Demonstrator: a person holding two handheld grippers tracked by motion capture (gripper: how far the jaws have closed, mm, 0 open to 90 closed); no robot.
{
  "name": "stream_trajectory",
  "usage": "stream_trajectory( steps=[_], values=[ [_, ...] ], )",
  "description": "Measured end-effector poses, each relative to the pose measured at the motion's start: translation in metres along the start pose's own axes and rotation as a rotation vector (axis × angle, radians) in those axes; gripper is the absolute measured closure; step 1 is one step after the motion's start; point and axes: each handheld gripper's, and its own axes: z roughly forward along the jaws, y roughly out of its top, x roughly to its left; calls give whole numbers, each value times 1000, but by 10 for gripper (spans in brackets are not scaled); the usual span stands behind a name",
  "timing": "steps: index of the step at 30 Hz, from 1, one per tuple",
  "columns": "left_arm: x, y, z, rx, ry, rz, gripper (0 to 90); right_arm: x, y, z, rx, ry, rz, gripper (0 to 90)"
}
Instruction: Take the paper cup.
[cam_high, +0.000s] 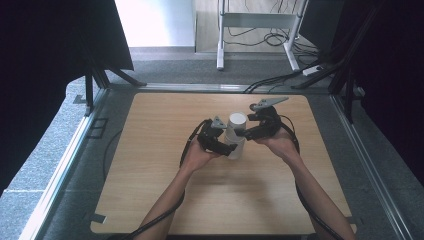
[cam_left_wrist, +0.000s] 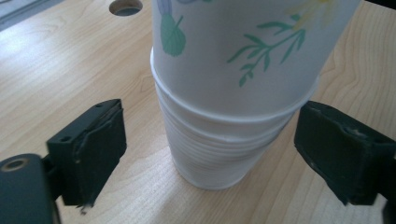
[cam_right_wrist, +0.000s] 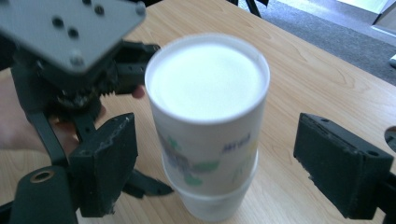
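A stack of paper cups stands in the middle of the wooden table. Its upper cup carries a green leaf print, and the white lower part is ribbed. From the left, my left gripper is open, its jaws to either side of the stack's lower part without touching it. My right gripper is open too, with its jaws straddling the upper cup from the right. The left gripper's grey plate shows just behind the stack. The stack's top looks plain white.
A round hole is cut in the tabletop beyond the stack. Metal rails run along both sides of the table. Black stand legs, floor cables and a white desk frame lie behind the far edge.
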Motion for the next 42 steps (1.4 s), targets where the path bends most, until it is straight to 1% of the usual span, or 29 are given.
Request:
stream_trajectory(
  steps=[5, 8, 9, 11, 14, 17, 21, 23, 25, 29, 39, 42],
  values=[
    [-1, 0, 1, -14, -9, 2, 130, 1, 9, 4, 5, 8, -8, 171],
    [-2, 1, 2, -10, -7, 15, 143, 3, 15, 6, 14, 12, -22, 205],
    [-2, 1, 2, -6, -8, 21, 157, 4, 18, 7, 22, 10, -33, 230],
    [-4, 1, 3, -5, -7, 28, 165, 4, 19, 7, 24, 7, -37, 243],
    [-5, 1, 4, 2, -3, 41, 195, 6, 23, 6, 27, 7, -49, 290],
    [-6, 2, 4, 7, -4, 41, 215, 6, 27, 3, 40, 1, -63, 344],
    [-6, 2, 4, 12, -8, 36, 217, 6, 29, -1, 53, -9, -75, 360],
    [-6, 2, 4, 11, -2, 30, 205, 6, 30, -3, 48, -12, -78, 366],
    [-5, 1, 4, 12, -3, 21, 145, 5, 33, -7, 43, -4, -74, 368],
    [-3, 0, 2, -2, -16, 1, 123, 5, 35, -10, 48, 0, -74, 370],
    [-2, -1, -7, -13, -24, 0, 78, 7, 45, -23, 23, 9, -79, 371],
    [-2, -3, -11, -17, -39, -3, 54, 7, 48, -29, 12, 13, -78, 372]
  ],
)
